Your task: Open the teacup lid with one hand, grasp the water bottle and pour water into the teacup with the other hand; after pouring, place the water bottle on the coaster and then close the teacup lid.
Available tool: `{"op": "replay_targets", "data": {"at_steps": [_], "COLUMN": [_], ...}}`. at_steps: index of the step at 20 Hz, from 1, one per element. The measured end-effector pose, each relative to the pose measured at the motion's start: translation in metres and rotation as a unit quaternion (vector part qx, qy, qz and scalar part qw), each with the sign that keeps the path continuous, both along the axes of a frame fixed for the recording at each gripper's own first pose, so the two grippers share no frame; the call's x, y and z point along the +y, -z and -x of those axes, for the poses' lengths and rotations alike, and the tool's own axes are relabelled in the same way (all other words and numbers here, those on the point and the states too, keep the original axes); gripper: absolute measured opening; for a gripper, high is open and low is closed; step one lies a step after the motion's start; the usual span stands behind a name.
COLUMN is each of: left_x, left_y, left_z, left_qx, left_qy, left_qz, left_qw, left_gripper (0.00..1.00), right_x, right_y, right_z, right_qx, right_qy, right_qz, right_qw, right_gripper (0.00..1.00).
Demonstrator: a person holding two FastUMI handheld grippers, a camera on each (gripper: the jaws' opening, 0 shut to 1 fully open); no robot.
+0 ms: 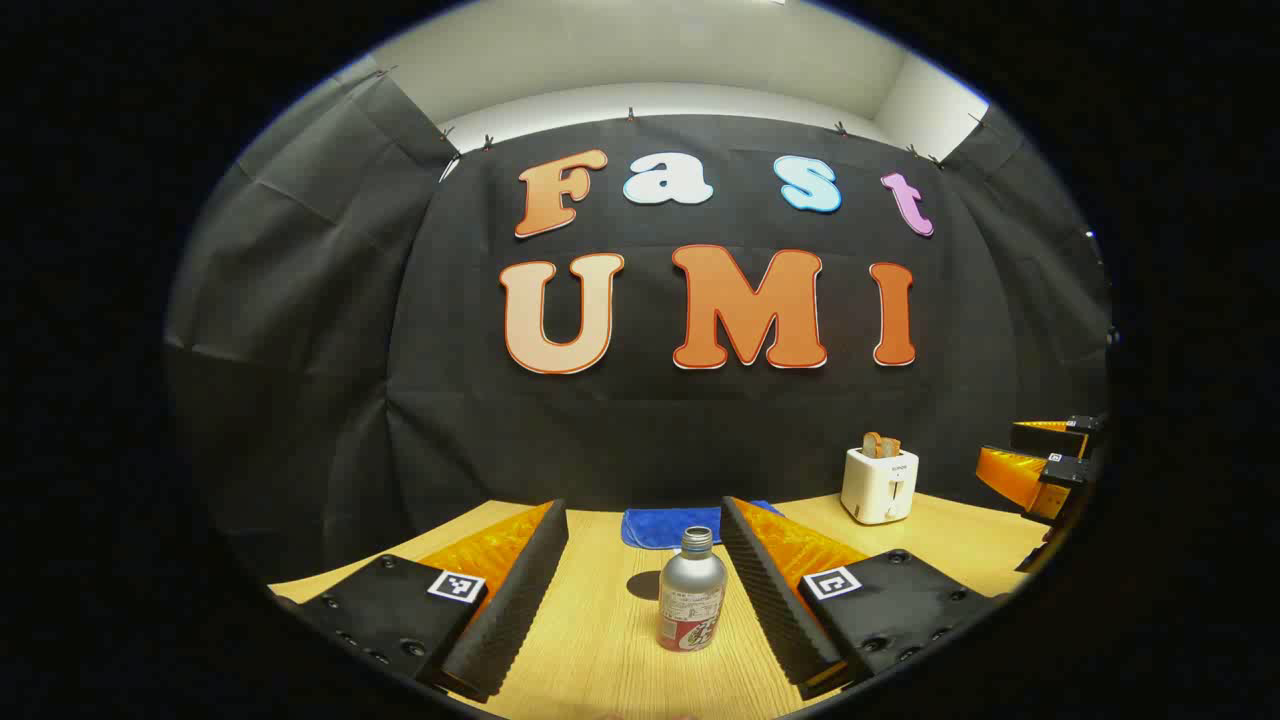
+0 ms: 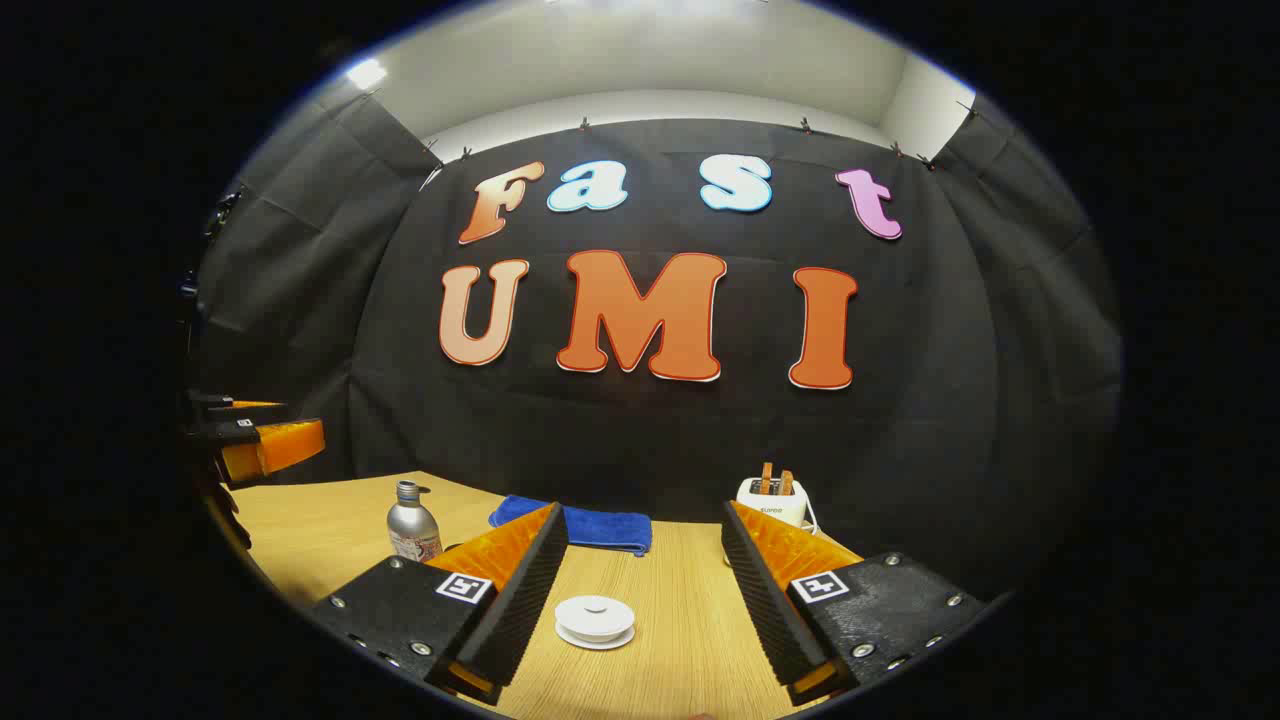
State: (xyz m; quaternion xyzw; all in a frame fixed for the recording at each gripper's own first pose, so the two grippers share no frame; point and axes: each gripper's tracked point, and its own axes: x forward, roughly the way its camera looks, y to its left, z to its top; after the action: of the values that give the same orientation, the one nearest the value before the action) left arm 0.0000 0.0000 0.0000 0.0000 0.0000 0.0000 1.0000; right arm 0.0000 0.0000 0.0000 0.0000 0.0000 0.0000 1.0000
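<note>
In the left gripper view, the left tool is hovering low over the light wooden bench with its two fingers standing wide apart. The silver metal water bottle with a printed label is standing upright on the bench between the fingers, touching neither. Behind it, a folded blue cloth is lying at the back of the bench. A white toaster holding slices of toast is sitting farther to the right, and the other tool is showing at the right edge.

In the right gripper view, the right tool is likewise hovering with its fingers spread apart (nothing is held). The white round teacup lid with a small knob is resting between the fingers, nearer the left one; whether a cup is sitting beneath it cannot be told. The bottle is standing well to the left, near the cloth.
</note>
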Motion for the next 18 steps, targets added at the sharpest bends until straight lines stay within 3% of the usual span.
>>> {"op": "replay_targets", "data": {"at_steps": [18], "left_x": [0.010], "left_y": [-0.006], "left_z": [0.010], "left_qx": [-0.012], "left_qy": [-0.011], "left_qz": [0.001], "left_qw": [1.000], "left_gripper": [1.00], "right_x": [0.010], "right_y": [-0.005], "right_z": [0.004], "right_qx": [-0.001], "right_qy": [-0.010], "right_qz": [0.007], "right_qw": [1.000], "right_gripper": [0.93]}}
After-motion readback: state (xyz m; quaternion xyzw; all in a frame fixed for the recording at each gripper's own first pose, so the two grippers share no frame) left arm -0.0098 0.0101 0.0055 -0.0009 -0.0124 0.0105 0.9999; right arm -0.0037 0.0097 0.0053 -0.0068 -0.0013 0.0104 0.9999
